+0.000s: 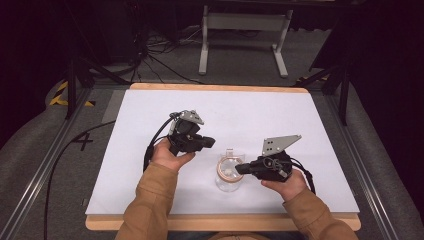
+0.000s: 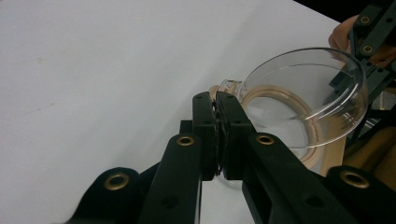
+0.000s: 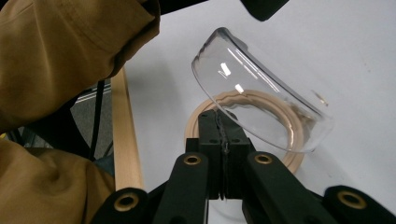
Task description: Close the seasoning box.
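Observation:
A clear glass dish (image 1: 227, 181) with a small spout sits near the table's front, tilted over a tan ring (image 1: 223, 172). My right gripper (image 1: 239, 169) reaches it from the right, and in the right gripper view the right gripper (image 3: 223, 116) is shut on the dish's (image 3: 261, 93) near rim, with the ring (image 3: 196, 123) lying on the sheet below. My left gripper (image 1: 212, 142) hovers up and left of the dish. In the left gripper view the left gripper (image 2: 217, 100) has its jaws pressed together on nothing, just short of the dish (image 2: 317, 84) and ring (image 2: 280, 95).
A white sheet (image 1: 250, 110) covers the wooden table, whose edge (image 3: 123, 140) runs close to the dish. Tan sleeves (image 3: 70, 56) come in from the front. Beyond the table stand a metal frame (image 1: 245, 22) and floor cables (image 1: 160, 45).

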{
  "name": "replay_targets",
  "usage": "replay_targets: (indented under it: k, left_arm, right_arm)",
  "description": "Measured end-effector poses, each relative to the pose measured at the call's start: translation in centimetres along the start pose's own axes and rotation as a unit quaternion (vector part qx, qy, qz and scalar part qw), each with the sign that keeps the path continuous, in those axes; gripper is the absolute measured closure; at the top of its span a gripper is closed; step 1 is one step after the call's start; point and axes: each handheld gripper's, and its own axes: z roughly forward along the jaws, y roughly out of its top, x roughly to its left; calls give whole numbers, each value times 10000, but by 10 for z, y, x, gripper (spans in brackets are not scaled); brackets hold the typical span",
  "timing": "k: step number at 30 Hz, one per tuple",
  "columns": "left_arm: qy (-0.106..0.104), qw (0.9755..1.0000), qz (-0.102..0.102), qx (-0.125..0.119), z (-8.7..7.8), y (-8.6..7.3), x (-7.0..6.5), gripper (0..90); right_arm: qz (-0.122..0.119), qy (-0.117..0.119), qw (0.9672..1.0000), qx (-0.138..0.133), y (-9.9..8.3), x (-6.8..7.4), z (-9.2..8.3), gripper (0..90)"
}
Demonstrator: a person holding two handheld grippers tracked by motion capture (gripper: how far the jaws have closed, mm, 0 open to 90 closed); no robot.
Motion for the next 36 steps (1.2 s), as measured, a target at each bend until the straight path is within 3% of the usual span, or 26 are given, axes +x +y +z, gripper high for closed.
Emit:
replay_targets:
  k: [17,36]
  left_arm:
    - [80,9998,22,192,1,-1,0,862]
    - [132,9996,-26,247,1,-2,3,849]
  right_arm:
    - [182,138,9970,735,2,4,6,894]
    - [443,305,9910,1226,-3,0,7,894]
